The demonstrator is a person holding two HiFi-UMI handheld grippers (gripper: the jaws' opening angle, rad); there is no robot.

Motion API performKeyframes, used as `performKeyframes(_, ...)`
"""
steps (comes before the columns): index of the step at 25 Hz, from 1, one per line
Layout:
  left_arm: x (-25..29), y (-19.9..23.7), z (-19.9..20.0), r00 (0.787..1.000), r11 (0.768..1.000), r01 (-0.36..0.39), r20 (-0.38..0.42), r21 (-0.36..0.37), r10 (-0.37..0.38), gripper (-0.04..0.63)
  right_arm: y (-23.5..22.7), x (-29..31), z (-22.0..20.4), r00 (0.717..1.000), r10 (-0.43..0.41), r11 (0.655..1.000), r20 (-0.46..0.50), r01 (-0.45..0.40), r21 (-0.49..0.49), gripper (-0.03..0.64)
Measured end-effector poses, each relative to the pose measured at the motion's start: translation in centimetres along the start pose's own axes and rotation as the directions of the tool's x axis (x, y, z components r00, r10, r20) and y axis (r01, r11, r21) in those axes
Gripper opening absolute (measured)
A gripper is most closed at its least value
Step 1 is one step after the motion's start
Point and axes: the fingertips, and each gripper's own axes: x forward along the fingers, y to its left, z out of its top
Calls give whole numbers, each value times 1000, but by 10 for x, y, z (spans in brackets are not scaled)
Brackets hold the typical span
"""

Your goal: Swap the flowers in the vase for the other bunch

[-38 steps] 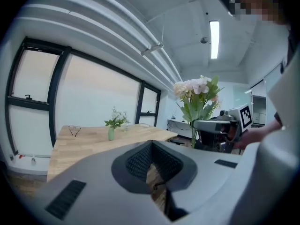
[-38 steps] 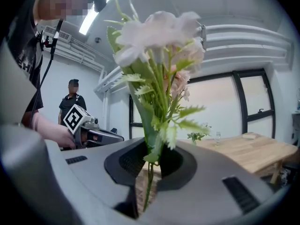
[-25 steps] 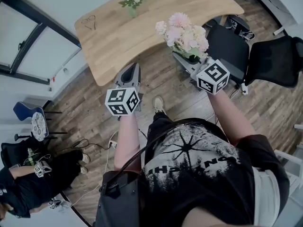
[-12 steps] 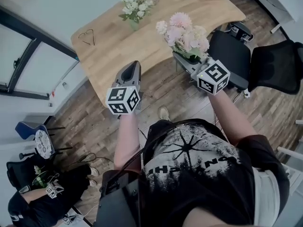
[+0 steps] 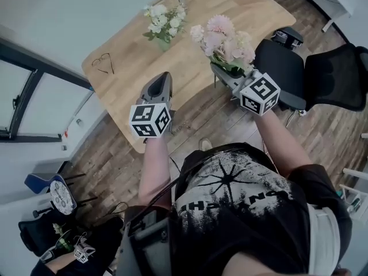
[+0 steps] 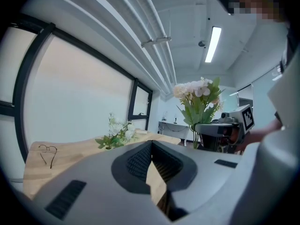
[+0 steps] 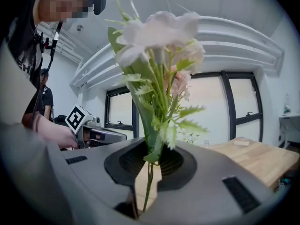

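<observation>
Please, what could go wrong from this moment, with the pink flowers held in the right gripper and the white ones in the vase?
1. The right gripper grips the pink bunch only by thin lower stems; the heavy top may tilt or slip out.
2. The white flowers fill the small vase; pulling them out with one gripper could tip it over.
3. The glasses lie on the table near its edge and might be knocked off.
</observation>
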Motion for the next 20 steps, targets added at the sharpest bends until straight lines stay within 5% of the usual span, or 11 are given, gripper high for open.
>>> performKeyframes(11,45,29,10,1000,1000,20,3,2,-20,14,-37,31,-1,1000,-24,1000,7,24,0,54)
performKeyframes(20,90,52,27,997,997,-80,1,-7,80,14,-89,74,9,996,88,996,-14,-88,-4,54)
